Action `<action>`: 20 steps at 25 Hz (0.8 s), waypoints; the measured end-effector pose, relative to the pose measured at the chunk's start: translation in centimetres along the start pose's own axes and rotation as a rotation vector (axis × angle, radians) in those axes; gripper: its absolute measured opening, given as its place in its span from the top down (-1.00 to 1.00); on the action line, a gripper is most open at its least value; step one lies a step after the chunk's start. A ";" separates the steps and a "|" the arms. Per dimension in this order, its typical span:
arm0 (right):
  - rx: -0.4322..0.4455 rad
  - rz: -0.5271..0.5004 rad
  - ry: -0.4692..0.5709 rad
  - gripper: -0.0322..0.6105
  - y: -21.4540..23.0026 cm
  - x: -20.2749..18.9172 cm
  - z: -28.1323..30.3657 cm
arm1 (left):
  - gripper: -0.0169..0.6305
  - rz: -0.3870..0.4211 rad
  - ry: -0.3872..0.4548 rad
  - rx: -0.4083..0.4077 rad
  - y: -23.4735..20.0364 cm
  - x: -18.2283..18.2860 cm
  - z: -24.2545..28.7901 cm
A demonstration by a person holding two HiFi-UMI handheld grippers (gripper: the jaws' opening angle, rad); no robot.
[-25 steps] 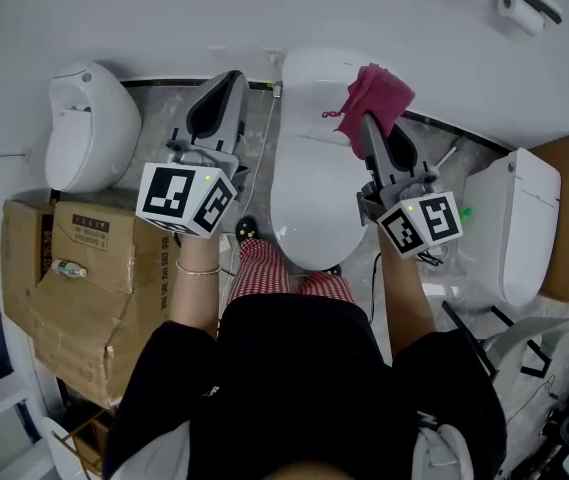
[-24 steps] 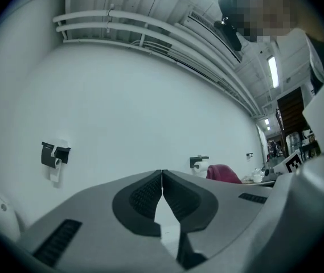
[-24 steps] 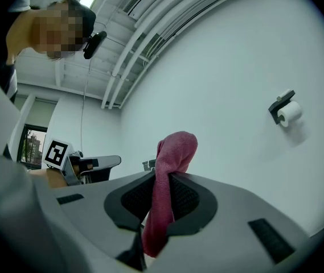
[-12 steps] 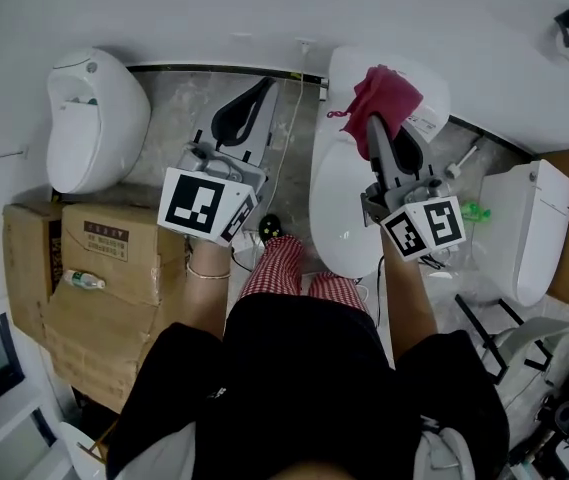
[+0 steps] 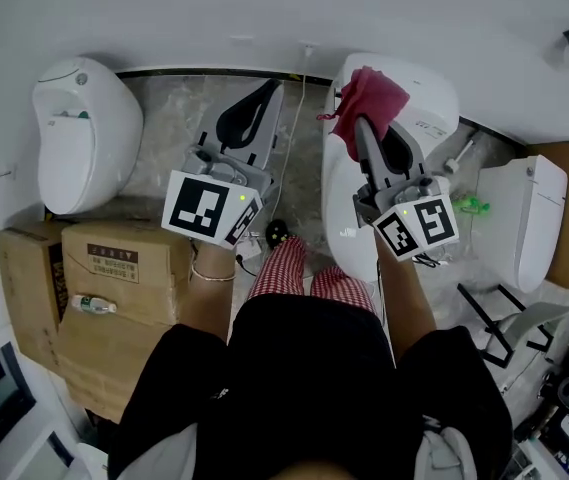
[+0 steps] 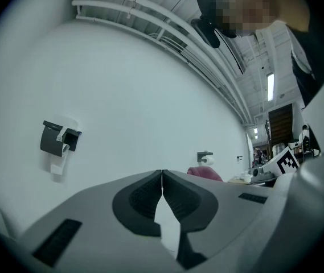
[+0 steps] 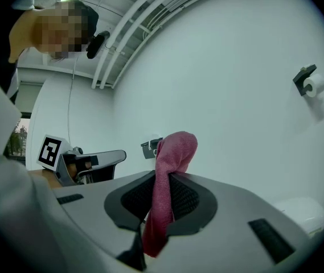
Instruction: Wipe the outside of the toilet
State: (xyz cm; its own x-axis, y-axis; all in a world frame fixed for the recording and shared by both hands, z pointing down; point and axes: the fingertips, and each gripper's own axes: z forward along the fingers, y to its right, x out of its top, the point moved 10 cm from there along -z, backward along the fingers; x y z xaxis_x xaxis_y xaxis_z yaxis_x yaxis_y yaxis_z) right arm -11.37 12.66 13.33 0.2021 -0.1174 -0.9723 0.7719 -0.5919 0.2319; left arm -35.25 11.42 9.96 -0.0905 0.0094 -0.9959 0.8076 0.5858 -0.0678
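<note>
The white toilet point(image 5: 342, 208) stood at the middle of the floor against the far wall. Over its far end hung a red cloth point(image 5: 369, 96), pinched between the closed jaws of the right gripper point(image 5: 364, 128); whether the cloth touched the porcelain was hard to tell from above. To the left, the left gripper point(image 5: 266, 94) was closed on nothing, over the marble floor point(image 5: 169, 128). Cardboard boxes point(image 5: 114, 268) sat at the near left.

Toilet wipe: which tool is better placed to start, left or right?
Likely right. The right tool is shut on the red cloth and, in the head view, sits over the toilet. The left tool is shut, empty, over the floor beside it.
</note>
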 end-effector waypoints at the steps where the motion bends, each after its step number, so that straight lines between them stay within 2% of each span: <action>1: 0.003 0.000 -0.002 0.70 -0.5 -0.1 0.5 | 0.91 -0.002 0.003 -0.004 -0.5 0.0 0.0; 7: 0.014 -0.022 -0.006 0.70 -1.2 0.8 1.4 | 0.91 -0.008 0.043 0.001 -2.0 1.2 0.0; 15: -0.038 0.016 0.020 0.70 0.8 0.0 1.8 | 0.91 0.021 0.001 0.032 -2.9 0.8 -0.8; 20: -0.034 0.045 0.042 0.70 2.2 -0.2 2.8 | 0.91 0.044 0.022 0.063 -3.7 1.2 0.5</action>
State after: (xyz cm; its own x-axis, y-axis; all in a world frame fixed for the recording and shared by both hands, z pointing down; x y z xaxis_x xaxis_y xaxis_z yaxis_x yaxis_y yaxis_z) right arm -11.36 9.14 13.94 0.2613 -0.1092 -0.9591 0.7815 -0.5592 0.2766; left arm -38.04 8.87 9.01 -0.0660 0.0525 -0.9964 0.8464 0.5318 -0.0281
